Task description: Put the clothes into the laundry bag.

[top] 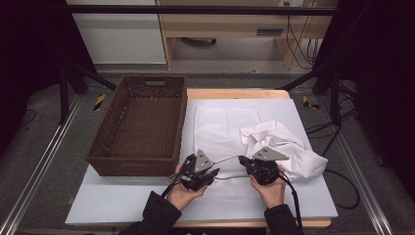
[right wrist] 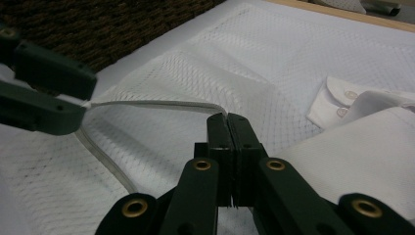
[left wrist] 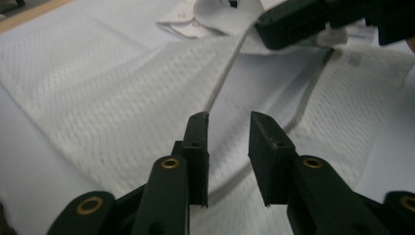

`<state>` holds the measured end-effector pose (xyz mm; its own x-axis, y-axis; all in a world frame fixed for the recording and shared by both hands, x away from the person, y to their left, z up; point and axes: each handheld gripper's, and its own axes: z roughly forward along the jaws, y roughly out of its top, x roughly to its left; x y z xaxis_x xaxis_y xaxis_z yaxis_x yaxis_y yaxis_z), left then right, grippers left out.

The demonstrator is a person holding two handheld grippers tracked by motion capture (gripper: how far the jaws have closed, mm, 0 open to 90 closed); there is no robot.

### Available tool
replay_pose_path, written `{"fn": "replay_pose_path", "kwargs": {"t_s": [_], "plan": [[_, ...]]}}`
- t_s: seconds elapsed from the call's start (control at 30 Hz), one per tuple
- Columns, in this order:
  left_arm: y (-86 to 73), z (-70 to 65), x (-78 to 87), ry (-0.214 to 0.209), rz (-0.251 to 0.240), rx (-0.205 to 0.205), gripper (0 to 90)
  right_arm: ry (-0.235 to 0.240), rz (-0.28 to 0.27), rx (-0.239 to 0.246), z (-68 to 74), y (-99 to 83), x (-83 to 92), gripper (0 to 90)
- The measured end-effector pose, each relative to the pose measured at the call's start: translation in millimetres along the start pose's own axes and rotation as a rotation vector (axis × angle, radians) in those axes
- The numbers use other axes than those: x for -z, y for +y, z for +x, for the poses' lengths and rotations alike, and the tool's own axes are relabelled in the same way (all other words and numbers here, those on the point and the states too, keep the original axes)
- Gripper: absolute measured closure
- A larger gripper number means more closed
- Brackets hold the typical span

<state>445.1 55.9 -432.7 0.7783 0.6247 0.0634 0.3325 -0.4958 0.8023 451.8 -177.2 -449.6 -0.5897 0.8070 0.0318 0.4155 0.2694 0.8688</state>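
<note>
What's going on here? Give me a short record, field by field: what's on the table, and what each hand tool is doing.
Work surface: table under a white sheet
Garment: white shirt, part flat, part bunched at right
Shirt cuff: two buttons
Basket: brown wicker basket, left of shirt, nothing inside
Left gripper: fingers apart, shirt hem at one tip, not clamped
Right gripper: fingers shut on shirt hem
Hem: stretched between both grippers, raised off the table

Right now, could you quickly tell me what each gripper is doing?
Left gripper: open, jaws apart over the white shirt, the hem beside one jaw.
Right gripper: closed, pinching the shirt's hem.
</note>
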Motion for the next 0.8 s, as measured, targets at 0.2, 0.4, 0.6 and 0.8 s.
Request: {"fn": "replay_pose_path", "kwargs": {"t_s": [0.2,0.4,0.6,0.8], "plan": [[14.8,7.6,-24.8,-0.013,-0.009,-0.006,63.9,0.005,-0.015,0.012,-0.2,1.5,2.6,89.5],[15.7,13.7,-39.7,-0.041,-0.008,0.015,69.9,0.011,-0.016,0.016,0.1,2.2,2.8,89.5],[17.0,14.5,-41.5,-0.07,0.006,0.031,88.1,0.019,-0.011,0.015,1.2,1.3,1.6,89.3],[19.3,14.0,-34.2,-0.114,-0.007,0.047,89.1,0.021,-0.012,0.011,2.1,-3.8,7.3,84.5]]}}
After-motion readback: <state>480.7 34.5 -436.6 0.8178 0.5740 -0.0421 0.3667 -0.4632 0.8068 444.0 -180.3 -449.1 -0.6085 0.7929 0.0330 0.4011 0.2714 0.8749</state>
